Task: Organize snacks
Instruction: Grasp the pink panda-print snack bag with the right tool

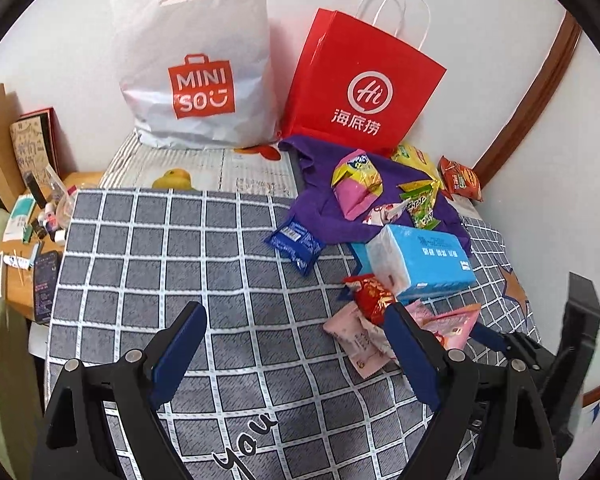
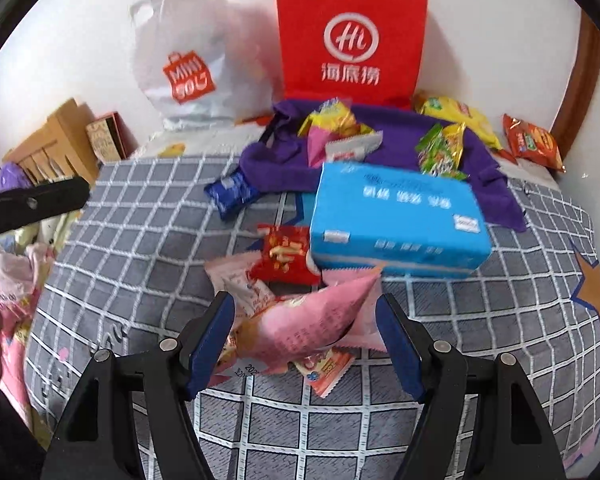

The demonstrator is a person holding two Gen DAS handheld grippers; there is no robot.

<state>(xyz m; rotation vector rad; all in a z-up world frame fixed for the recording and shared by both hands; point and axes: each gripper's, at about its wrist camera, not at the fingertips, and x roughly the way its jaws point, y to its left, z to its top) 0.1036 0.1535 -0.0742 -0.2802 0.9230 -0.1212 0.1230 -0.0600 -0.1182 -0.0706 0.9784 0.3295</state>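
Left view: the left tongs hang wide open over bare bed — empty, snacks lying nearer the tissue box.

Right view: the right tongs straddle a pink packet just before the box, apparently unpinched; closing looks next.

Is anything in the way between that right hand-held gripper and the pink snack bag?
Nothing visible. The pink snack bag already lies between the open fingers of the right hand-held gripper, on top of other packets, on the checked cover.

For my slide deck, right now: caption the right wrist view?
Open right gripper straddling a puffy pink snack packet before a blue tissue pack on grey checked bedding.
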